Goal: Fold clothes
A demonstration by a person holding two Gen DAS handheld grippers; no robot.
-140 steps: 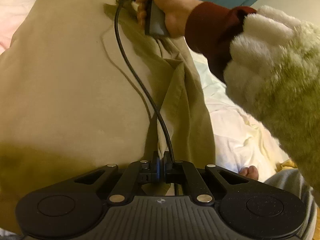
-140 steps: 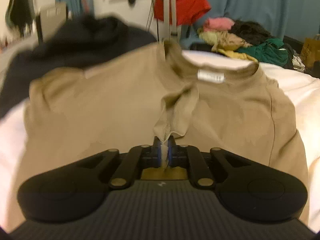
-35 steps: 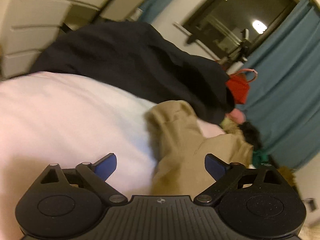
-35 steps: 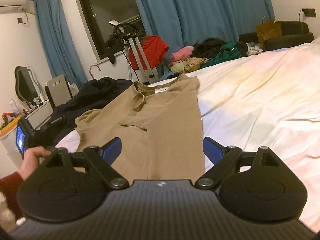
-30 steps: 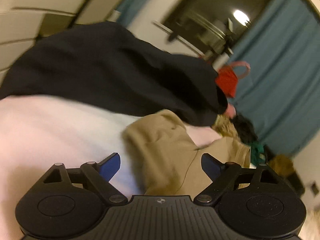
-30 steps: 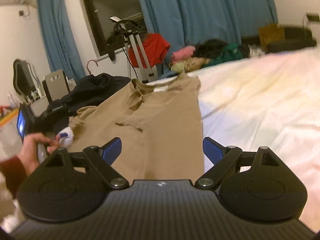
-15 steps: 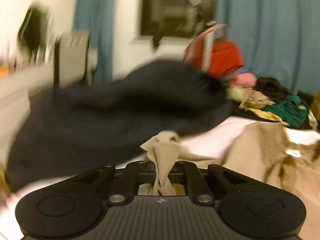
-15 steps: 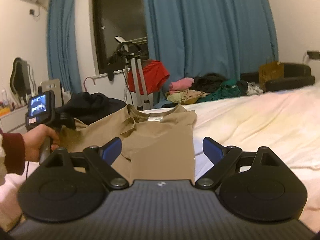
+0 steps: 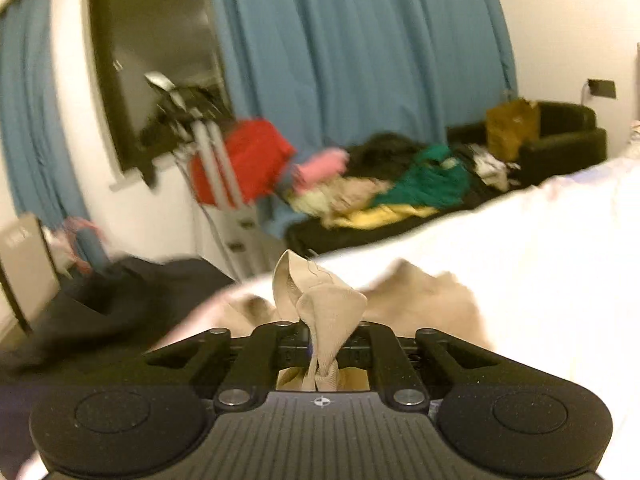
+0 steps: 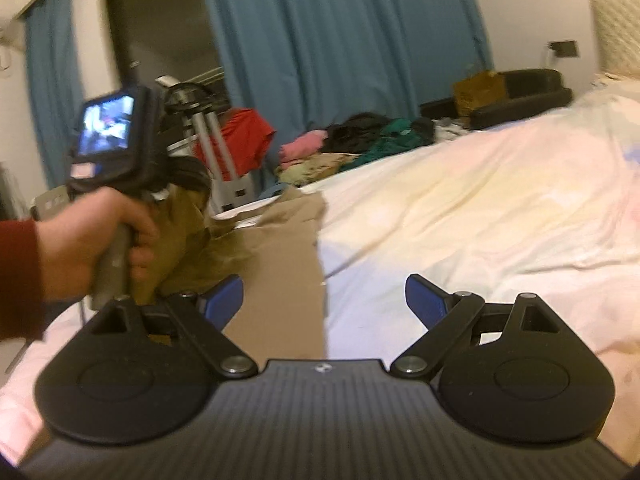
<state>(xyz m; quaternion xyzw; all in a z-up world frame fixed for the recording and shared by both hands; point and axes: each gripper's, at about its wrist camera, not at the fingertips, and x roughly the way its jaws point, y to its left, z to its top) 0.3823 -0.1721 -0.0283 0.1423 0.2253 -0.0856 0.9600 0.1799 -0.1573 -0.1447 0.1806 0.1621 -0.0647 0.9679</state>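
1. Tan cotton shirt (image 10: 276,264) is lying on the white bed (image 10: 480,208), its left side bunching up as the left gripper (image 9: 320,354), jaws pressed together, is pinching a sleeve fold; likely the sleeve fold-in step.
2. The right gripper (image 10: 324,300) is hovering spread wide, gripping nothing.
3. Next, the sleeve probably needs laying flat across the body.
4. Motion blur is hiding the shirt's far edge.

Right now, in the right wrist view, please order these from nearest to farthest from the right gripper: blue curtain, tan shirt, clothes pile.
1. tan shirt, lying on the bed just ahead-left of the right gripper.
2. clothes pile, beyond the bed.
3. blue curtain, on the back wall.
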